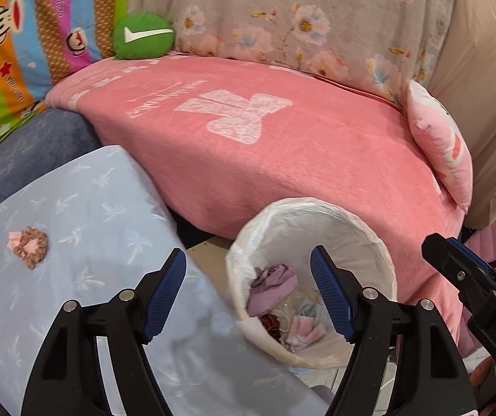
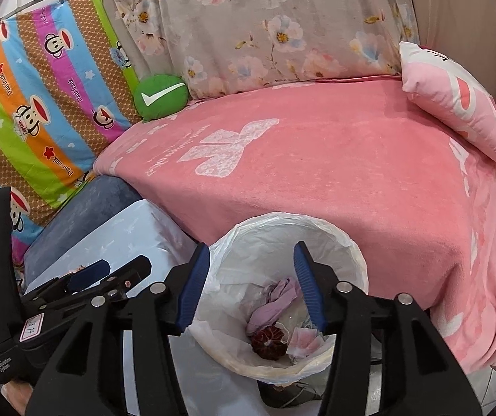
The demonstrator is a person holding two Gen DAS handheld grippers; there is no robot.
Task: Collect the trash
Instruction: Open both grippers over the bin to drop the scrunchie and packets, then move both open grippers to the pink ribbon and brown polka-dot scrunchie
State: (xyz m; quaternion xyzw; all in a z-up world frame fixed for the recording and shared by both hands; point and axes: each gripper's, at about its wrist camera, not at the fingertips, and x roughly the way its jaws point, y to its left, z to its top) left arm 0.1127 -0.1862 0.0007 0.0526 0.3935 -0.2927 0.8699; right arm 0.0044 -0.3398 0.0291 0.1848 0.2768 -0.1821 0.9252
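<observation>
Hovering grippers (image 1: 248, 287) (image 2: 251, 277) wide open, empty

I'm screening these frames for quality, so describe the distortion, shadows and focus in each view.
Left wrist view: strong fisheye bending with dark corners; the left hand-held gripper casts a soft shadow on the pale blue cloth; focus is fairly sharp. Right wrist view: same curved edges; lighting is even and diffuse on the pink blanket; the trash bin interior looks dimmer.

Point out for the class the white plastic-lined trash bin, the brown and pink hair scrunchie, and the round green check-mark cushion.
White plastic-lined trash bin (image 2: 331, 242): right wrist view, far rim.
Brown and pink hair scrunchie (image 1: 29, 246): left wrist view, centre.
Round green check-mark cushion (image 1: 143, 36): left wrist view, front face.
</observation>
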